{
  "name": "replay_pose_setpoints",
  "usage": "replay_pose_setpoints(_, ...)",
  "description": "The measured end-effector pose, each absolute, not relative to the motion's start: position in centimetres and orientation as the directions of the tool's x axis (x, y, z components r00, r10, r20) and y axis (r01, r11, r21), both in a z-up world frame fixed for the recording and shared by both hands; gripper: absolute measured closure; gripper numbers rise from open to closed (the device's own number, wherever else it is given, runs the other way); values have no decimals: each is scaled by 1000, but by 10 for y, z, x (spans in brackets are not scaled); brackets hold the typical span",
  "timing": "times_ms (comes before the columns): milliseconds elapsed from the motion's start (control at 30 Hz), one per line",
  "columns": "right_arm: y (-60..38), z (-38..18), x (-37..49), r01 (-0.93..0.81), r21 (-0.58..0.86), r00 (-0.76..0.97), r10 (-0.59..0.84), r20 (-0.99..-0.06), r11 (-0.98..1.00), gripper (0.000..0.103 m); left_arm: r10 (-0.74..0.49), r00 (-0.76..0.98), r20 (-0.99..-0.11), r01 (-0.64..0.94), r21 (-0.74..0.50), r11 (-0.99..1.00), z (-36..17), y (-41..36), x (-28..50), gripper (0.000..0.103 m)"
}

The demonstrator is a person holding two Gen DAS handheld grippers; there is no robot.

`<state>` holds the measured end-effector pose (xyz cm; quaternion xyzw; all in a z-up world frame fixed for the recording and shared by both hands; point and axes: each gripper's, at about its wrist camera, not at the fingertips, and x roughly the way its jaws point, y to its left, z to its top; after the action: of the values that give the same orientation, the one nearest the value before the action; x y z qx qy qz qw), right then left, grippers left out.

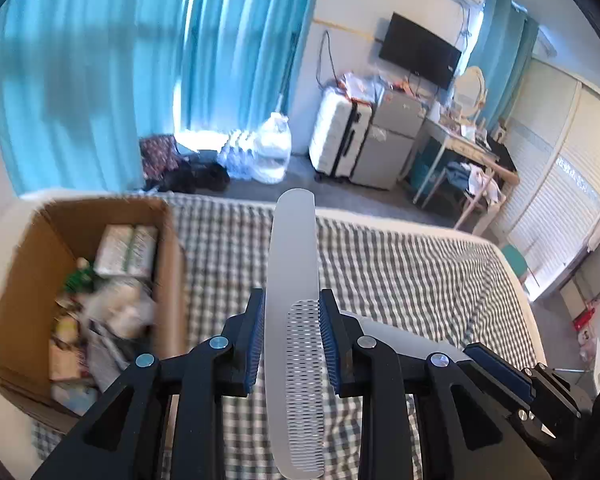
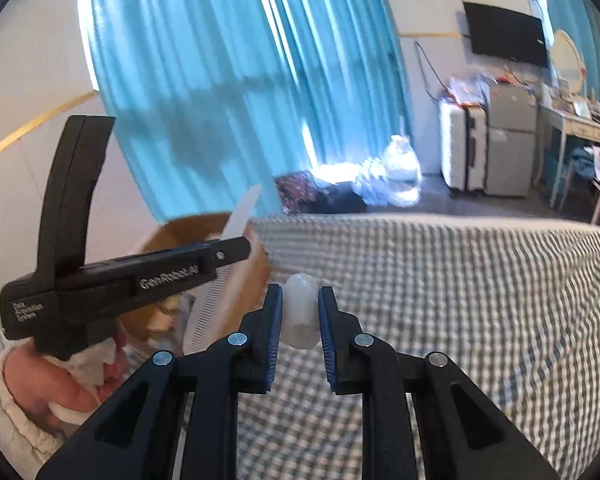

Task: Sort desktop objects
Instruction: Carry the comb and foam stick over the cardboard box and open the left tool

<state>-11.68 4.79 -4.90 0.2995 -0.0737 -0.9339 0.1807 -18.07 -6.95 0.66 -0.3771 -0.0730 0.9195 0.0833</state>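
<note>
Left wrist view: cardboard box (image 1: 100,288) at left of frame, on checked bedspread (image 1: 400,272), filled with packets and clutter. Left gripper (image 1: 292,340) at lower centre, pointing forward and down over bed, jaws clamped on white comb (image 1: 294,264); comb handle juts up toward frame centre.

Right wrist view: person's hand (image 2: 60,392) at lower left, wrapped around left gripper's handle, frilled white sleeve (image 2: 4,412) below. Right gripper (image 2: 300,320) at lower centre, angled down over bedspread, jaws pinched on small translucent white object (image 2: 299,312).
</note>
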Motion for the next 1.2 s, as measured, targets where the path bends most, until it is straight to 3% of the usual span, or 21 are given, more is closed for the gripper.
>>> replay_pose_setpoints(267, -23, -9, -130, 408, 240, -745, -473, -469, -881, 86, 109, -763, -637, 4, -174, -985, 47, -149, -179, 76)
replay_pose_setpoints(467, -81, -11, -151, 481, 236, -695, -531, -484, -844, 91, 21, -757, -653, 105, -154, -982, 36, -217, -192, 76)
replay_pose_setpoints(700, -98, -72, -178, 467, 247, -631, -515, -580, -849, 91, -1, -664, -748, 175, -154, -972, -36, -259, -207, 76)
replay_pose_setpoints(933, -51, -179, -180, 377, 263, -479, -430, -766, -888, 90, 32, -603, -797, 196, -187, -963, -99, -263, -217, 76)
replay_pose_setpoints(967, -50, -194, -176, 369, 268, -445, -422, -790, -890, 87, 25, -599, -801, 204, -183, -962, -107, -260, -219, 74)
replay_pose_setpoints(1000, -51, -209, -171, 362, 260, -414, -405, -815, -895, 78, 18, -595, -803, 208, -176, -962, -111, -260, -217, 73)
replay_pose_setpoints(1033, -53, -220, -167, 363, 248, -395, -389, -832, -898, 72, 12, -589, -808, 210, -167, -963, -116, -256, -216, 62)
replay_pose_setpoints(1067, -59, -234, -161, 375, 231, -367, -372, -852, -898, 67, 8, -581, -814, 209, -159, -965, -120, -253, -215, 42)
replay_pose_setpoints(1133, -70, -249, -155, 398, 221, -330, -364, -871, -890, 67, -18, -581, -813, 220, -135, -966, -123, -251, -212, 30)
replay_pose_setpoints(1200, -81, -261, -152, 424, 215, -305, -362, -881, -880, 67, -56, -582, -811, 235, -102, -967, -123, -252, -206, 23)
